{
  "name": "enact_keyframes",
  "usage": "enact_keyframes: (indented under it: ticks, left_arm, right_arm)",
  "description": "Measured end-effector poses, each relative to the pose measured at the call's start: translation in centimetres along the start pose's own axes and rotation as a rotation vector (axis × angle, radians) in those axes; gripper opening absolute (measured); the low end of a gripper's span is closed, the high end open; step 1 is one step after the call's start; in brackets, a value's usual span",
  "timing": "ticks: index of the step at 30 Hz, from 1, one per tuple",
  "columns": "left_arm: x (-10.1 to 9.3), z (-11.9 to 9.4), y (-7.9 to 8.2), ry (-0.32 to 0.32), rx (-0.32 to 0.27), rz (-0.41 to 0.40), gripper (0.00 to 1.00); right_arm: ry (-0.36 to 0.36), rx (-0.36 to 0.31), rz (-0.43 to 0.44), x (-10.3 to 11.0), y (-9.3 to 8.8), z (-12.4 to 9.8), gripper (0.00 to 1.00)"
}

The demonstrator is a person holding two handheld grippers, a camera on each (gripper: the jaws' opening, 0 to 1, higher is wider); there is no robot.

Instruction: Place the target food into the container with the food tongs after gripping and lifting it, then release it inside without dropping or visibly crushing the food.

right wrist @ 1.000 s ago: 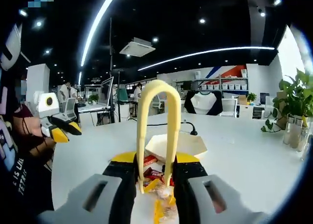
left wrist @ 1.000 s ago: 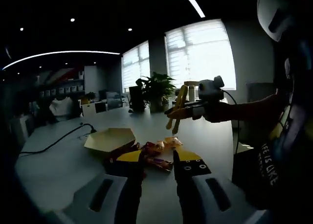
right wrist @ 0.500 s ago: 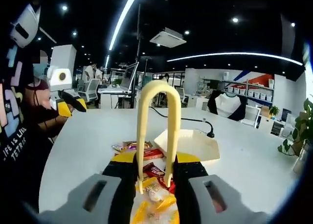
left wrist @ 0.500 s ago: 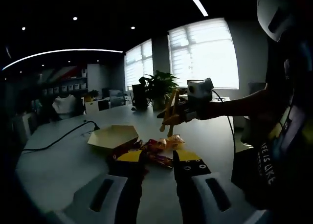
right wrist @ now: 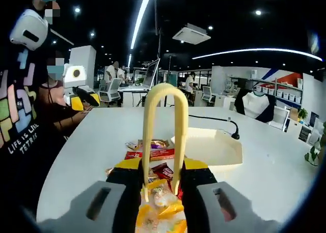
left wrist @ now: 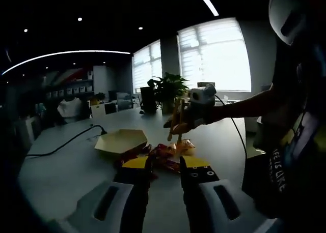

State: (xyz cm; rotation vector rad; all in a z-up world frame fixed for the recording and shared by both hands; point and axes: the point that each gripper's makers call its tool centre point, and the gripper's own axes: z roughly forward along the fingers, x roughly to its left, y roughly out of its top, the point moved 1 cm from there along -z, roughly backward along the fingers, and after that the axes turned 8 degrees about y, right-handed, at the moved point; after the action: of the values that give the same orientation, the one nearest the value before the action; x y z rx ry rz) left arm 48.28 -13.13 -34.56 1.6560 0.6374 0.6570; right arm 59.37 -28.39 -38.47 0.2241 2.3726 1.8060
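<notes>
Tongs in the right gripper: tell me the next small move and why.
Probably lower the right gripper a little, so the tongs straddle one wrapped snack before closing. The tong tips hang just over the snack pile and hold nothing, and the container beyond it looks empty, so nothing is lifted yet.

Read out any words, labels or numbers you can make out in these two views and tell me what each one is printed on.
"LIFE IS LIKE TETRIS" on the person's black shirt in the right gripper view.
"IFE IS LIKE", partly cut off, on the same shirt in the left gripper view.
Print on the snack wrappers on the white table: too small and blurred to read.
The tongs and the cream container: no text that I can see.
</notes>
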Motion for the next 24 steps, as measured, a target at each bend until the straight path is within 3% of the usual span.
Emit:
enact_keyframes:
  ticks: [8, 13, 20, 22, 24]
  left_arm:
    - [0.3, -0.1, 0.3, 0.011, 0.0, 0.005, 0.24]
    - [0.6, -0.2, 0.4, 0.02, 0.002, 0.008, 0.24]
    - [0.8, -0.2, 0.6, 0.021, 0.001, 0.009, 0.23]
    - [0.8, -0.2, 0.6, 0.023, -0.001, 0.009, 0.23]
    - [0.8, -0.2, 0.7, 0.021, -0.003, 0.007, 0.23]
  right_arm:
    - [0.048, 0.037, 0.005, -0.1, -1.4, 0.8, 0.25]
    - [0.052, 0.036, 0.002, -0.3, -1.4, 0.8, 0.25]
    - [0.07, 0.084, -0.03, -0.3, -1.9, 1.3, 0.23]
    - [0.05, 0.101, -0.019, -0.6, -2.1, 1.3, 0.22]
    - [0.018, 0.087, 0.081, -0.9, -2.2, 1.2, 0.19]
